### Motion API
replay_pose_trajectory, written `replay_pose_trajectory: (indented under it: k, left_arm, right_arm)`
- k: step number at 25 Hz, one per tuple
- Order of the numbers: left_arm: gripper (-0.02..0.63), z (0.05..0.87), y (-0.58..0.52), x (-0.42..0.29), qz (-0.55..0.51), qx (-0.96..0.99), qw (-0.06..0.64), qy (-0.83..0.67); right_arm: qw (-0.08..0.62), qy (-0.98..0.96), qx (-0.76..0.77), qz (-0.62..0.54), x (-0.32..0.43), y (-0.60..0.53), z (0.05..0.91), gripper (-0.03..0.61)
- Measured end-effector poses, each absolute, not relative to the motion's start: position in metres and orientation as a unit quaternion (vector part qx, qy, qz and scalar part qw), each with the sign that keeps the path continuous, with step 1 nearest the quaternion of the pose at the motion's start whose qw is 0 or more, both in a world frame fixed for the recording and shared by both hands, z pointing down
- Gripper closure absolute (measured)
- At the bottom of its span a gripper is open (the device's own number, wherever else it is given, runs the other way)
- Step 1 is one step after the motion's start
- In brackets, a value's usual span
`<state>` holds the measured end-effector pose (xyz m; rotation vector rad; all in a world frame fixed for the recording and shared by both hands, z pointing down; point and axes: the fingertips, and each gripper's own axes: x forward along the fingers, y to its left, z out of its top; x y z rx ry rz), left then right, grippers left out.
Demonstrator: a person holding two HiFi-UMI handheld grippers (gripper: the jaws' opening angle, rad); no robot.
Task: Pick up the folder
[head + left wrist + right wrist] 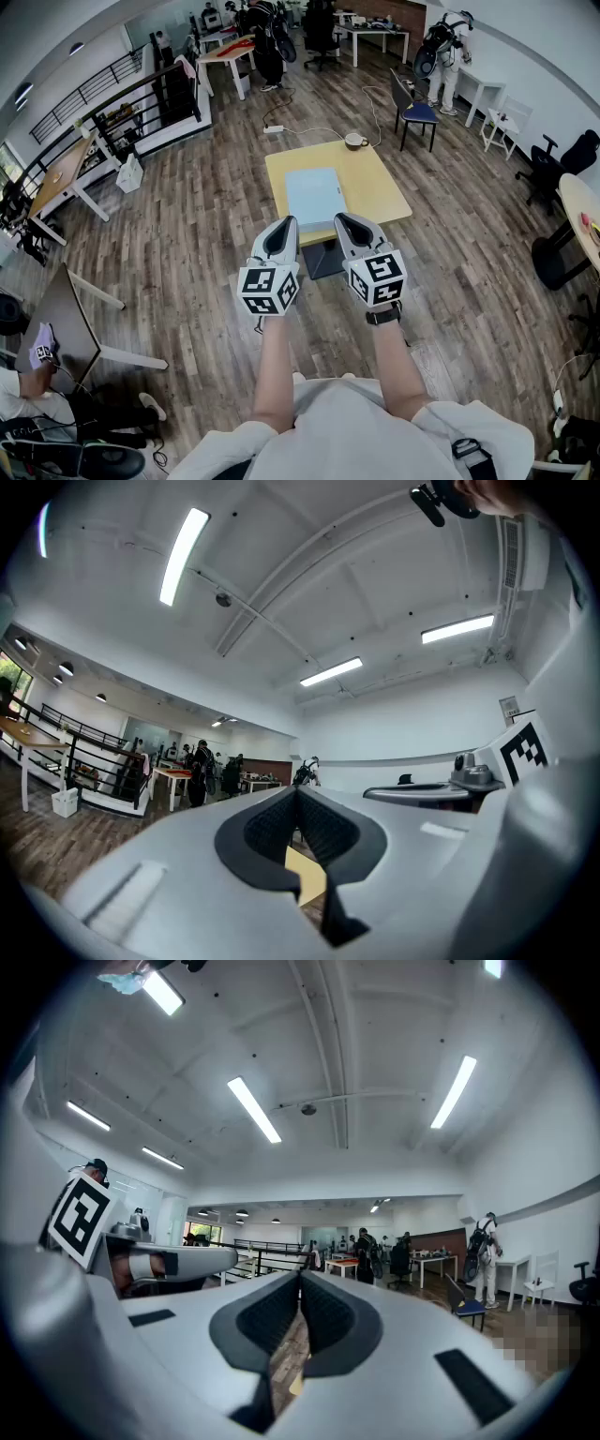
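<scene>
1. Closest to my eyes is my own pale shirt (349,433). My two bare forearms (272,366) run forward from it, side by side, to the marker cubes (268,289) on the tools I hold.
2. My left gripper (286,225) has its fingers pressed together, the ribbed pads meeting with nothing pinched between them.
3. My right gripper (345,221) is the same: pads closed on each other and empty, with only plank floor (281,1363) showing through the notch beneath them.
4. Both tools point roughly level and out across the room, so their own cameras take in ceiling lights and distant desks rather than my target. A yellow sliver of the table shows under my left pads.
5. The folder (314,195), pale blue, lies flat on the yellow table (380,187), on the half of the top nearer to me. A cup (355,141) sits well apart from it at the far edge.
6. The relation that matters is that the folder is ahead of my fingertips and below them, and it sits almost squarely between the lines of my two grippers. From above, each tip appears just by one of its near corners.
7. Its long axis seems to run away from me, though it looks close to square from here.
8. I judge neither hand clearly nearer. Either would have to tip down, spread its fingers and come in at an edge.
</scene>
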<state>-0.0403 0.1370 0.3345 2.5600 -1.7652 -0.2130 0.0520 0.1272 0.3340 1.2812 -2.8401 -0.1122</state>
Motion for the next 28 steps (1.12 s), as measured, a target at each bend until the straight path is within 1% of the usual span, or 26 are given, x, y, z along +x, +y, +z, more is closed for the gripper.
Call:
replay_pose_trajectory:
  k: [10, 16, 19, 22, 28]
  left_arm:
    - [0.603, 0.348, 0.130, -0.010, -0.058, 0.820, 0.035, -0.568]
    - [0.603, 0.368, 0.141, 0.020, -0.032, 0.830, 0.034, -0.555]
    - [0.603, 0.374, 0.136, 0.023, -0.026, 0.829, 0.042, -0.557]
    - [0.603, 0.377, 0.123, 0.015, -0.031, 0.826, 0.043, -0.561]
    - [0.603, 0.388, 0.057, 0.002, -0.033, 0.835, 0.041, -0.548]
  right_arm:
    - [0.016, -0.908, 0.417, -0.032, 0.086, 0.127, 0.342, 0.565]
    - [0.011, -0.908, 0.418, -0.018, 0.107, 0.131, 0.367, 0.565]
    - [0.026, -0.912, 0.409, -0.009, 0.104, 0.125, 0.375, 0.565]
    - [0.021, -0.916, 0.400, -0.007, 0.094, 0.116, 0.380, 0.565]
    - [0.026, -0.915, 0.403, 0.003, 0.073, 0.045, 0.392, 0.565]
